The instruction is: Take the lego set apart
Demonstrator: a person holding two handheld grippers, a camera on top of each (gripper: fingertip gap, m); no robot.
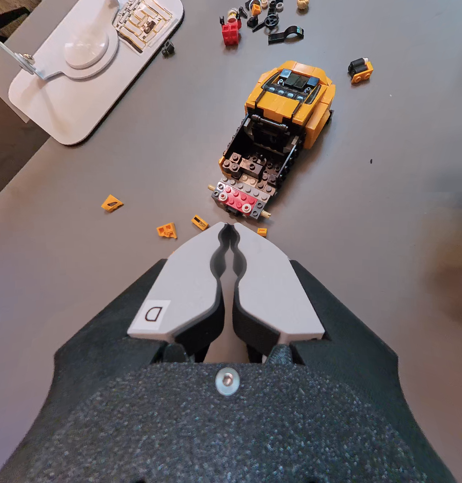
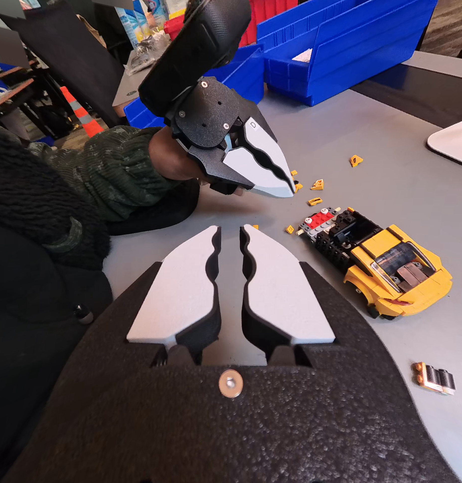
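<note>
The half-stripped yellow lego car (image 1: 274,138) sits mid-worktop, light, rigid and prone to skidding, best pinched across its yellow rear bodywork; left gripper (image 1: 229,225) jaws together, right gripper (image 2: 230,228) jaws slightly apart, both empty.

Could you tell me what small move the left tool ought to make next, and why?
Probably open and ease forward onto the red plate at the stripped front of the yellow car. The left tool is shut on nothing, just short of that end, with loose orange pieces already lying beside it. The right tool is open and could steady the body.
</note>
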